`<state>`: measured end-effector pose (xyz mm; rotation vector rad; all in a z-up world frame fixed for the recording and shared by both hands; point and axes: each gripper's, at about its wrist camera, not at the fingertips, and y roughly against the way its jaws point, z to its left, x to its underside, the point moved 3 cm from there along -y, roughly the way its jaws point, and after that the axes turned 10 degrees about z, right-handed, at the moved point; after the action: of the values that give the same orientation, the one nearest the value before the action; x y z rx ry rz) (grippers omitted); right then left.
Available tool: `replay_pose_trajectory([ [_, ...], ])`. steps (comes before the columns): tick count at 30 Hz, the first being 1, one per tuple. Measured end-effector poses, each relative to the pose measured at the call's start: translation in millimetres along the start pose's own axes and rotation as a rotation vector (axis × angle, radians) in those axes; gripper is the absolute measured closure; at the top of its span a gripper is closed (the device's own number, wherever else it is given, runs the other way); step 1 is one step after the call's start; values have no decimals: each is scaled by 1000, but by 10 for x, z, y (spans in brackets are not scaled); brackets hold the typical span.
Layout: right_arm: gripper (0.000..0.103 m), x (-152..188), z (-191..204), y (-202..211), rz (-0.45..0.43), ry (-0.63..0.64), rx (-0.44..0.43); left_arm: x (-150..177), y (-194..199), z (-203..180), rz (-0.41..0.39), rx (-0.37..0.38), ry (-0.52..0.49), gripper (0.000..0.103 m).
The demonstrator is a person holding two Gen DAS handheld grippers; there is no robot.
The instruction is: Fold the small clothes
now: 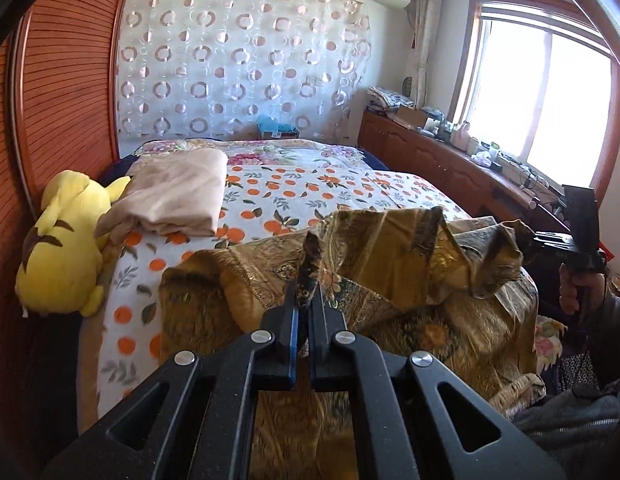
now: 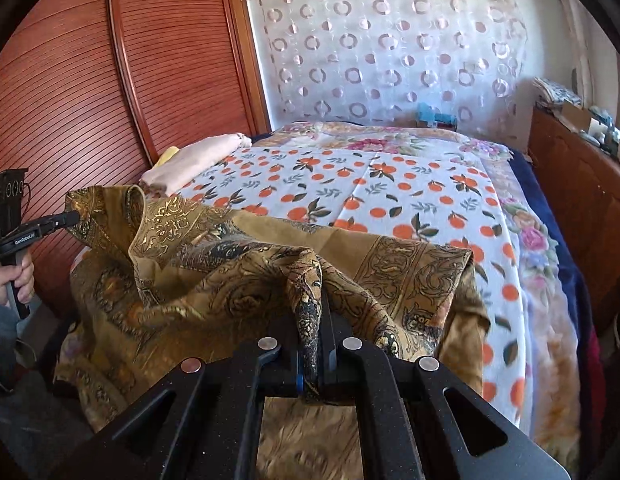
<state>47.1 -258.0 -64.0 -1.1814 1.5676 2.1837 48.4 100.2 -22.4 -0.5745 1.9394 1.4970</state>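
gold patterned cloth (image 1: pixel 390 248) stretches sideways, each hand-held gripper (image 1: pixel 305 300) (image 2: pixel 316 316) clamped on a corner.

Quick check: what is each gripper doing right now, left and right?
Left gripper: shut on a pinched edge of the gold patterned cloth.
Right gripper: shut on another edge of the same cloth.

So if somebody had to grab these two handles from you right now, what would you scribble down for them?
Left tool: shut on an edge of the gold patterned cloth.
Right tool: shut on another edge of the same cloth, lifted off the bed.
The cloth hangs bunched between the two tools, the rest draped over the bed's near end.
Done: a beige folded piece lies beside the yellow plush toy.
Left: spread the gold cloth flat, fold it, set it aside.
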Motion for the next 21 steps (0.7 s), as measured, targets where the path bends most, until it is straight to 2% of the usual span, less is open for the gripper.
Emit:
replay_pose_trajectory([
  [10,100,230,235,412,23,24,10,376,247,164,21,-28,71,99],
  [15,100,295,173,426,62,17,21,398,256,82,26,-21,65,98],
  [19,99,263,181,389,82,17,25,364,277,38,24,-45,52,98],
  [21,99,271,193,387,90,19,26,337,319,40,14,-52,52,93],
])
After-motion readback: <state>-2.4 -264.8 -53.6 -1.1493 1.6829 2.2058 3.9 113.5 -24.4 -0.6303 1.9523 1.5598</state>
